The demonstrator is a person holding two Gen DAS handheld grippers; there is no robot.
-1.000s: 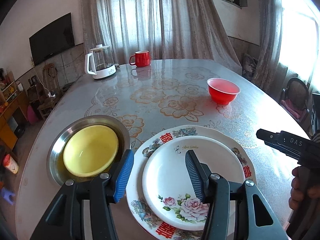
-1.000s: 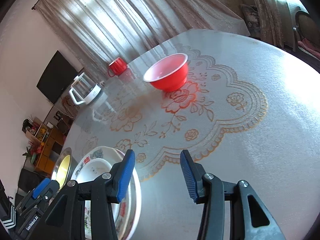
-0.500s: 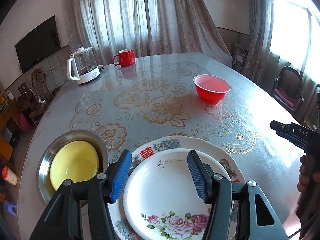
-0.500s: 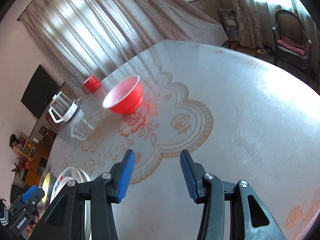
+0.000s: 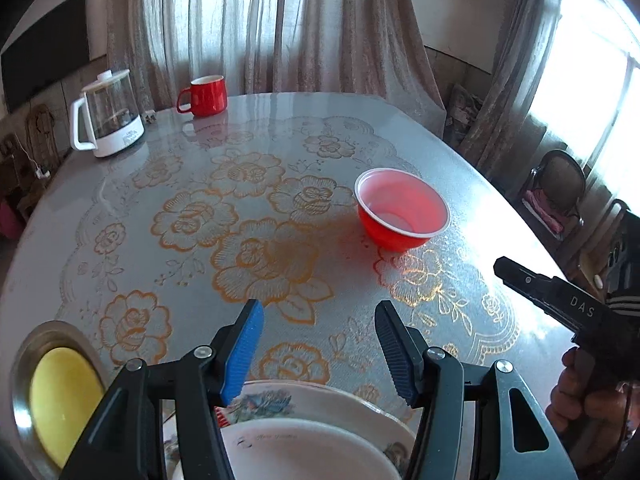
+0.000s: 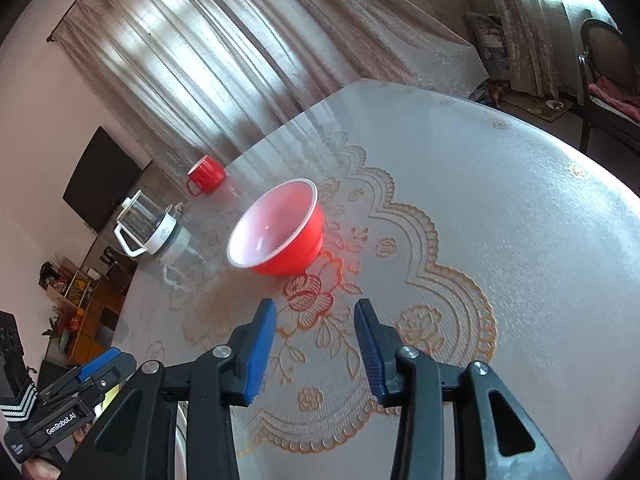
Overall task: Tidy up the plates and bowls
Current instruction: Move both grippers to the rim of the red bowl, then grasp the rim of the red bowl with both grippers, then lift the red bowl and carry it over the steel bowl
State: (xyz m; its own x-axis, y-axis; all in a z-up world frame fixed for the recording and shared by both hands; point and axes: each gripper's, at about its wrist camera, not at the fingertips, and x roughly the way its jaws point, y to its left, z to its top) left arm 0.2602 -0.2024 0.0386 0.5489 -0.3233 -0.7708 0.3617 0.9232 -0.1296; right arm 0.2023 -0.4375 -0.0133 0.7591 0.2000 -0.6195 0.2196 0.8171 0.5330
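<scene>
Home dining/living room: big round table (image 5: 168,184) with floral cover, sheer curtains (image 5: 256,24), wall TV (image 6: 102,178), glass kettle (image 5: 108,114), red mug (image 5: 206,95), chair (image 5: 558,192) by window.

Bowl (image 5: 402,210) mid-table; mug (image 5: 205,95), kettle (image 5: 108,114) behind; plates (image 5: 320,436) probably stacked, nearest.

Upright red bowl (image 5: 402,210), stacked plates (image 5: 304,436)

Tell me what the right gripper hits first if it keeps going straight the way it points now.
Most likely the bare table just short of the red bowl: the right gripper tilts downward, its empty jaws open, aimed slightly right of the bowl. Depth is hard to judge; it may clip the bowl's side.
</scene>
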